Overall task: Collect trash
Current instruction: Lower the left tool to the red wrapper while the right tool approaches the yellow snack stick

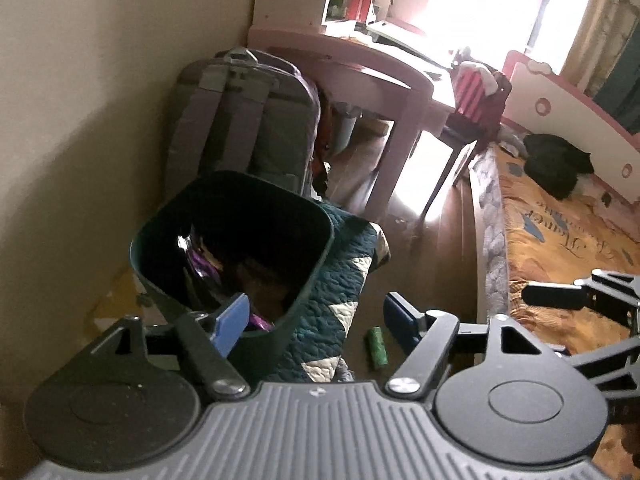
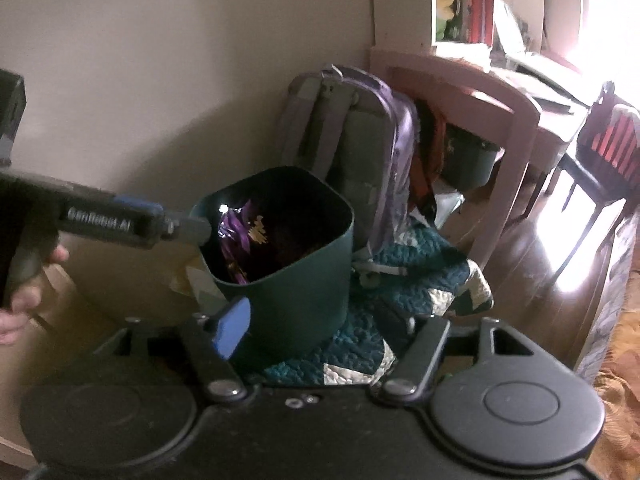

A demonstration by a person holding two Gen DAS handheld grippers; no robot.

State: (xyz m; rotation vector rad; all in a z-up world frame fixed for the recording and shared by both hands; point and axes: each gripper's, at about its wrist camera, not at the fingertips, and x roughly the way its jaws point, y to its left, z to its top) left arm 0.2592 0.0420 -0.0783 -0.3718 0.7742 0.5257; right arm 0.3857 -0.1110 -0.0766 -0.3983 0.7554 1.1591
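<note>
While both grippers hover above it, the dark green trash bin (image 1: 236, 240) stands on a teal quilt (image 1: 336, 280) on the wooden floor (image 1: 432, 248), just in front of a grey backpack (image 1: 244, 120) propped against the wall; purple wrappers (image 2: 236, 236) lie inside the bin; the left gripper (image 1: 316, 320) has its fingers wide with nothing between them, and so does the right gripper (image 2: 320, 328); a small green cylinder (image 1: 377, 346) lies on the floor beside the quilt, near the bed (image 1: 560, 240).
</note>
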